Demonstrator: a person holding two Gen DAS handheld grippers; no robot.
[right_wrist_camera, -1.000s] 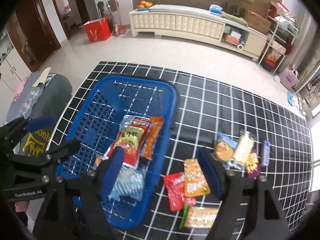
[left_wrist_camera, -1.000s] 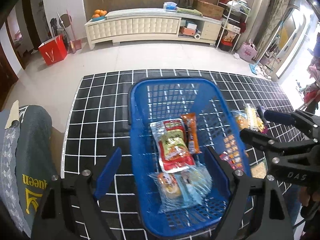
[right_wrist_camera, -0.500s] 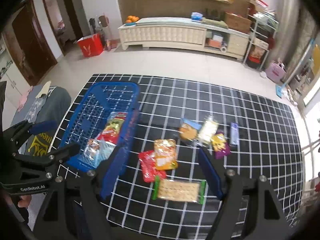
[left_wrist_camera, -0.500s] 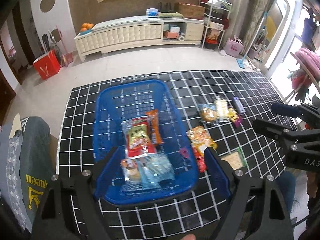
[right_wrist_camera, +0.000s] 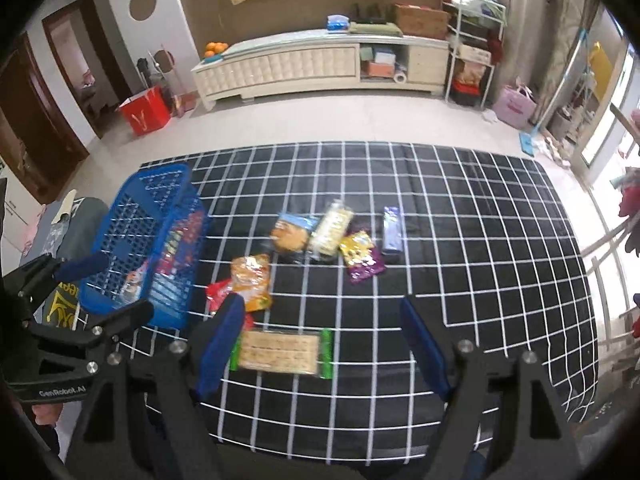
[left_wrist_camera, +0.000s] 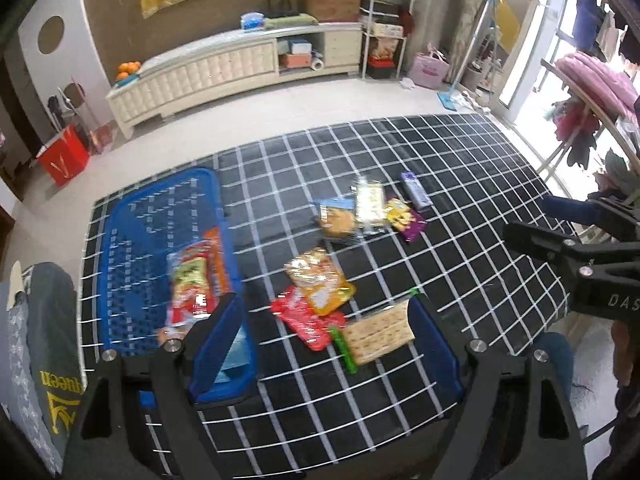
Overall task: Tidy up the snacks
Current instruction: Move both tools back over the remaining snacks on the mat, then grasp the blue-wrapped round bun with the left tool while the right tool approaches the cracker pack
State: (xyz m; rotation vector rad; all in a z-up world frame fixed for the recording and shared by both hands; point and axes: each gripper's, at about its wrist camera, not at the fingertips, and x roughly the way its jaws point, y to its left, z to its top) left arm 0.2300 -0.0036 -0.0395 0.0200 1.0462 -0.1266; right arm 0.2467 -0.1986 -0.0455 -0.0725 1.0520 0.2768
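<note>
Seven snacks lie on the checked mat (right_wrist_camera: pixel 460 216) beside the blue basket (right_wrist_camera: pixel 120 216). Both the left gripper (left_wrist_camera: pixel 328 328) and right gripper (right_wrist_camera: pixel 320 336) are open and empty, the right one just widened; next, I think, comes descending onto the cracker packet (right_wrist_camera: pixel 280 352).

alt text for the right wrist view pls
The open right gripper hangs over a cracker pack on a black grid mat, more snack packets beyond it. A blue basket holding snacks sits at the left.
</note>
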